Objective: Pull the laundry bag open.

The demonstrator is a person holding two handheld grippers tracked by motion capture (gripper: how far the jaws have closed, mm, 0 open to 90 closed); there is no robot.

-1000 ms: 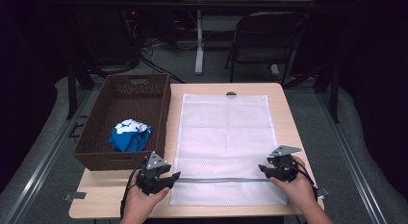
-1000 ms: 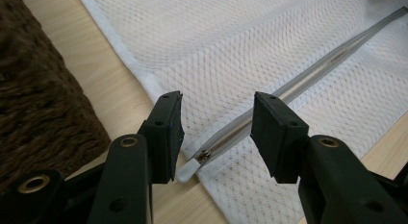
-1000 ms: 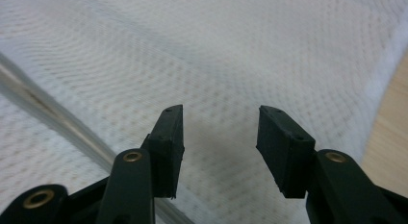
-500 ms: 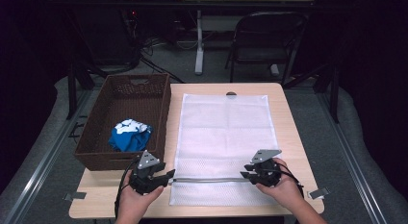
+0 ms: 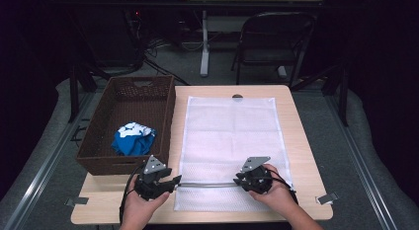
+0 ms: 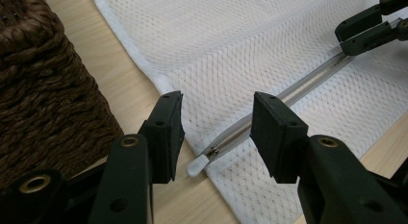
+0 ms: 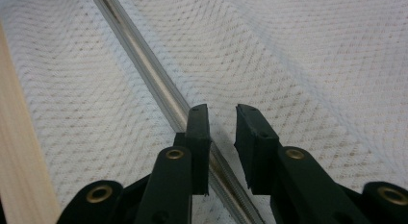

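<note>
- A white mesh laundry bag (image 5: 230,148) lies flat on the wooden table (image 5: 301,141), with its grey zipper (image 5: 207,185) running across the end nearest the person.
- The right tool (image 5: 243,179) has slid along the zipper line since a second ago: it was then at the bag's right edge and is now well in toward the middle.
- Its jaws have just been closing. In the right gripper view they stand narrow, straddling the zipper track (image 7: 144,60) with a small gap left (whether the pads already pinch the mesh I cannot tell for sure; they look just clear of it).
- The left tool (image 5: 172,181) has kept its place at the bag's left edge, jaws about half open.
- In the left gripper view the white zipper pull (image 6: 198,165) lies between the left tool's pads but touches neither, at the very end of the track.
- The zipper looks closed along its whole visible length, so opening the bag appears not yet begun.
- My reading: the right tool is settling to pin the fabric, so the left can take the pull and draw it along.
- Left of the bag stands a brown woven basket (image 5: 99,141) holding a crumpled blue and white cloth (image 5: 133,138), likely meant for the bag.
</note>
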